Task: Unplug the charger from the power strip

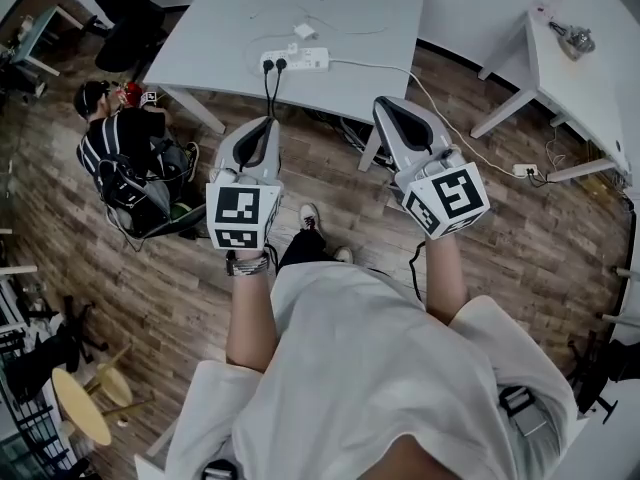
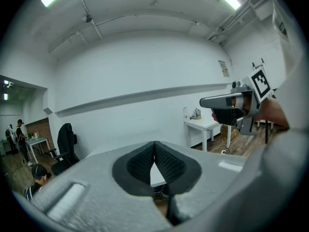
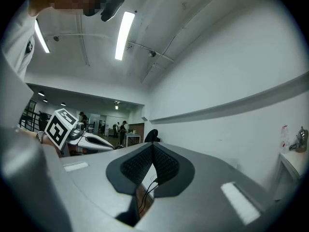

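Left gripper: pads pressed together, nothing between. Right gripper: pads meeting too, empty. Held side by side over wood floor, tips just short of surface. Straight ahead, near front edge of surface: power strip, two black plugs seated in left end, black cables dropping off edge. White charger lying close behind strip; plugged in or not, cannot tell.
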{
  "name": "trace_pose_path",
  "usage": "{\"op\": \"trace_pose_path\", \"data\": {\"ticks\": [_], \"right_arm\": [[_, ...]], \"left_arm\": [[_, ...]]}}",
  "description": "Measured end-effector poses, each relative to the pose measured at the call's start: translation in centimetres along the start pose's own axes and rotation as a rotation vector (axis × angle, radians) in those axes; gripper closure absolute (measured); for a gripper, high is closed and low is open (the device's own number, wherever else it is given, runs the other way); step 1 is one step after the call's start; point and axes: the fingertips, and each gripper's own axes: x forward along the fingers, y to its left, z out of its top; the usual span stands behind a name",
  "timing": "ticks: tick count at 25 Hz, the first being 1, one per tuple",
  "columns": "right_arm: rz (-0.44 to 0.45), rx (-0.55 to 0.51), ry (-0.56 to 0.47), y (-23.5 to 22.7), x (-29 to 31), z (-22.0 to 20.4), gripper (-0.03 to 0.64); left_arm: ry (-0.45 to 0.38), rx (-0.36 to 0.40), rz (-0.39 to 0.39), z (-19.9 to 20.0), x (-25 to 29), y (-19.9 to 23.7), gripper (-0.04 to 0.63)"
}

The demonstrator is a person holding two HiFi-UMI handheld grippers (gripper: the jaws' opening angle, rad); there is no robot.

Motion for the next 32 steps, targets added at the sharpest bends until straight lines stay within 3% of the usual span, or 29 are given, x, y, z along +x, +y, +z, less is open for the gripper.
{"op": "trace_pose_path", "data": {"ticks": [8,12,16,22,32], "right_arm": [[-0.019,0.043,0.011,-3.0,3.0,-2.1,0.615],[-0.002,0.030,0.024,-4.3,6.6,-3.1,0.615],[0.024,0.009,0.049,-6.2,12.0,-3.7,0.615],[0.029,-0.007,0.093,-8.7,20.4,-4.7,0.615],[0.021,0.000,0.133,-11.1,30.1,-6.2,0.615]], "left_arm": [[0.019,0.042,0.014,-0.9,4.4,1.8,0.591],[-0.036,0.021,0.000,0.2,8.1,4.5,0.591],[-0.033,0.005,-0.004,0.1,12.3,7.8,0.591],[-0.084,-0.029,-0.076,0.4,17.6,11.7,0.591],[-0.061,-0.047,-0.145,-0.1,24.6,17.2,0.591]]}}
